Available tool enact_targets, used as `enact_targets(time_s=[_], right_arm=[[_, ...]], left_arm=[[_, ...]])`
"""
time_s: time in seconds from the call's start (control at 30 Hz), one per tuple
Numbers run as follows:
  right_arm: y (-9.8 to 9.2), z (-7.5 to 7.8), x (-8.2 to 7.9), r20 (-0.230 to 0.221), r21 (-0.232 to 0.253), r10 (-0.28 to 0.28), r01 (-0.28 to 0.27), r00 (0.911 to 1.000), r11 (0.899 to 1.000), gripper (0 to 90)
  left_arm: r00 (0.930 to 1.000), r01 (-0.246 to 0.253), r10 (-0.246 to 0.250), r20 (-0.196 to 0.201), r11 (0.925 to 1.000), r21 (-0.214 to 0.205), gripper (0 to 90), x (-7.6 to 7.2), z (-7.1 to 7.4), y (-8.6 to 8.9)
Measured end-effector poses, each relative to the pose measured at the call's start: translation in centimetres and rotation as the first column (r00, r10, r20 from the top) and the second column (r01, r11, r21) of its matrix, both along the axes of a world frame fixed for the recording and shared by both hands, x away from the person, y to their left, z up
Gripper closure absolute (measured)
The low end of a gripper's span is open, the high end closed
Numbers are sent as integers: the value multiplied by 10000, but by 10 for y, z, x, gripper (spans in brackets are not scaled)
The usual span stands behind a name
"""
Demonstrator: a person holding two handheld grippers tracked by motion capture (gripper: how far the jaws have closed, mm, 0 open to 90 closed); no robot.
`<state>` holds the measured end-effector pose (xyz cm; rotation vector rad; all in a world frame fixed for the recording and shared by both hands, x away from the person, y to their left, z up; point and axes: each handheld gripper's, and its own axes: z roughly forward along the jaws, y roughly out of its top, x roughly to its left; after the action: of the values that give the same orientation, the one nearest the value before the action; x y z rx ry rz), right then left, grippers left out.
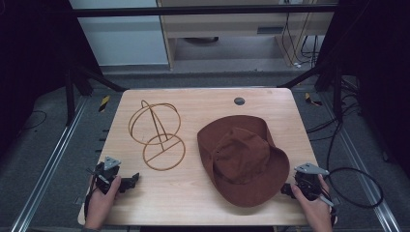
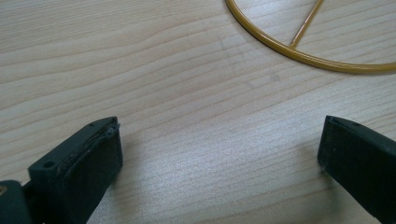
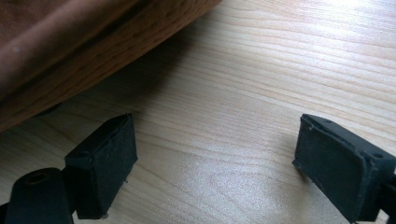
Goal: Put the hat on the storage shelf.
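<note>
Both our grippers, left [image 1: 131, 181] and right [image 1: 285, 189], gape empty over bare table [image 1: 193, 193], the hat [image 1: 244, 159] just beyond our right fingers [image 3: 105, 165]; it looks soft, light and floppy, so we'd pinch its brim.

Hat [image 3: 70, 42] cut off by top and left edges in right gripper view; brim underside in shadow. Wire stand [image 2: 299, 51] base ring cut off by top and right edges in left gripper view. Person's forearms cut off at bottom edge in high view.
</note>
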<state>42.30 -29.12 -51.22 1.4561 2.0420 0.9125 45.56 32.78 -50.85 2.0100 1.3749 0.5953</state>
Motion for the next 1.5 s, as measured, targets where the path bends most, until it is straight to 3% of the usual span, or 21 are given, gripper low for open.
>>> enact_targets(time_s=[0.33,0.4,0.47,0.57,0.7,0.77,0.87,1.13,1.27,1.3,1.37,1.5], right_arm=[[0,0,-1,-8,33,-15,15,10000,10000,125],[-1,2,-3,-89,-169,-70,69,9999,9998,124],[-2,6,-6,88,-639,-359,364,9993,9973,132],[-5,11,-10,453,-569,-601,626,9972,9964,134],[-6,14,-14,659,-825,-856,909,9942,9924,139],[-7,16,-17,741,-825,-952,1013,9927,9914,142],[-11,20,-20,1015,-416,-1092,1138,9888,9926,156],[-17,32,-37,973,-241,-838,865,9917,9960,157],[-18,59,-47,1202,-216,-613,643,9909,9977,157],[-18,59,-47,1202,-216,-613,643,9909,9977,157],[-18,79,-49,1376,-390,-508,566,9892,9976,155],[-11,104,-47,1410,-278,-176,217,9899,9994,135]], left_arm=[[10000,-2,2,-1,10000,-3,0,0,0,0],[10000,2,-2,0,10000,-1,0,0,0,0],[10000,-2,2,1,10000,-4,0,0,0,0],[10000,-1,1,1,10000,-5,0,0,0,0],[10000,-2,2,1,10000,-6,0,0,0,0],[10000,-4,4,0,10000,-8,0,0,0,0],[10000,-8,8,8,10000,-9,0,0,0,0],[10000,12,-12,-20,10000,26,0,0,0,0],[10000,-7,7,2,10000,-4,0,0,0,0],[10000,-4,4,0,10000,-2,0,0,0,0],[10000,-3,3,-1,10000,-2,0,0,0,0],[10000,0,0,-2,10000,0,0,0,0,0]])
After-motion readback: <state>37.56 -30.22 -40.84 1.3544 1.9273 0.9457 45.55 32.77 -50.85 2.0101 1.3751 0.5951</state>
